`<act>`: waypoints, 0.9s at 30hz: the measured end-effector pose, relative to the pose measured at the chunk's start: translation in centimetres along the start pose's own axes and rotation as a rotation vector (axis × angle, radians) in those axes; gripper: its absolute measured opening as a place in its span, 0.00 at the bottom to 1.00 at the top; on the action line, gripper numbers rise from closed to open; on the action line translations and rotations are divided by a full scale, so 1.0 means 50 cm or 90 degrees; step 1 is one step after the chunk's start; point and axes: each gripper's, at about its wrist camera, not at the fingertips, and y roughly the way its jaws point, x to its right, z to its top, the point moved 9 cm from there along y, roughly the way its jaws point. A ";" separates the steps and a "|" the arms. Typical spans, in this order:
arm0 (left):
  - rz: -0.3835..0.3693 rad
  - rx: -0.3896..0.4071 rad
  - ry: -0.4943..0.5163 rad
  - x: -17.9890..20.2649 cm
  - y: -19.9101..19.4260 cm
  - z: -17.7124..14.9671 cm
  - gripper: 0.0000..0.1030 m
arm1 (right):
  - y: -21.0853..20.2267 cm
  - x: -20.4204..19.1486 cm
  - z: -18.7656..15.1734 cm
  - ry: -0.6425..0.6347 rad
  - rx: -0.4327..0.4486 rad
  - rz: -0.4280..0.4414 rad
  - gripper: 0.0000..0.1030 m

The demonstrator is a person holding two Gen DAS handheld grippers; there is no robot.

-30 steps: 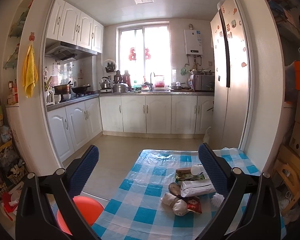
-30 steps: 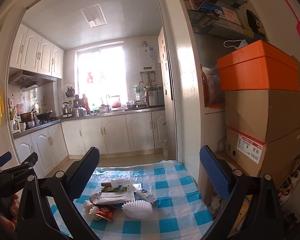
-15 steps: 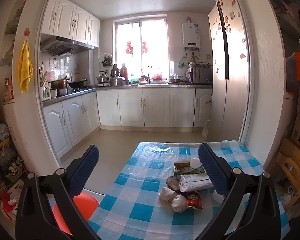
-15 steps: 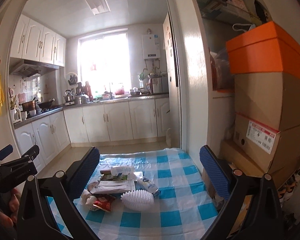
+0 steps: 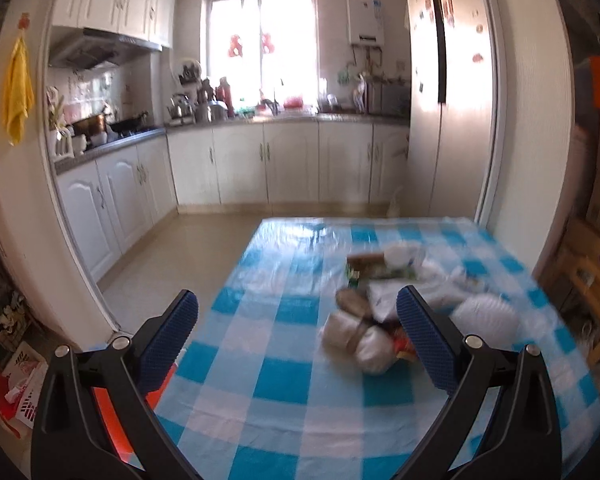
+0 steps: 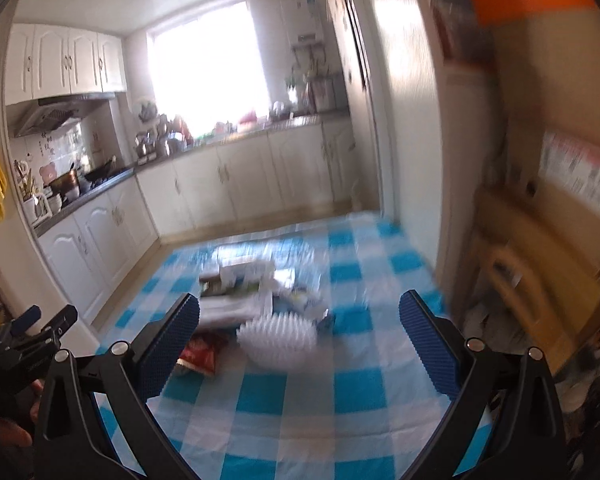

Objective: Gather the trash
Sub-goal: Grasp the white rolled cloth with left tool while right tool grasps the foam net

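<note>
Both grippers hang over the table (image 5: 268, 412) w/ the blue-and-white check cloth, kitchen behind. Left gripper (image 5: 298, 332): jaws spread wide, nothing between the blue pads (image 5: 168, 336). The trash pile (image 5: 384, 300) sits ahead of it and off toward its right jaw, whose pad covers part of the pile. Closest bit is a pale crumpled wad (image 5: 360, 340) just inside that right pad, not touching as far as I can tell; a red wrapper peeks out beside it. White ribbed tray (image 5: 482, 316) lies beyond the right jaw's outer side. An orange stool (image 5: 112, 412) shows under the left jaw, past the table edge.

Right gripper (image 6: 300, 332): also wide open, empty. The ribbed tray (image 6: 278, 336) lies roughly centered between its jaws, a bit ahead. Red wrapper (image 6: 202, 354) sits just by the left jaw's pad; flat packets and paper (image 6: 236, 284) are piled farther ahead. Both views blurry, so labels unreadable. Cardboard boxes (image 6: 560, 184) stand off to the right.
</note>
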 end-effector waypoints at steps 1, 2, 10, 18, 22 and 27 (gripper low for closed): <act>-0.007 -0.008 0.000 -0.001 0.007 -0.012 0.97 | 0.013 0.000 -0.009 0.004 -0.011 0.010 0.96; -0.017 -0.016 0.000 0.000 0.014 -0.024 0.97 | 0.031 -0.001 -0.023 0.011 -0.029 0.024 0.96; -0.111 -0.077 0.027 0.054 0.068 -0.091 0.97 | 0.133 -0.021 -0.096 0.051 -0.127 0.104 0.96; -0.160 -0.155 0.027 0.111 0.139 -0.140 0.97 | 0.216 -0.017 -0.125 0.076 -0.185 0.138 0.96; -0.150 -0.178 -0.010 0.106 0.174 -0.139 0.97 | 0.248 -0.007 -0.121 0.102 -0.202 0.145 0.96; -0.145 -0.229 -0.093 0.087 0.228 -0.139 0.97 | 0.280 -0.006 -0.122 0.111 -0.212 0.167 0.95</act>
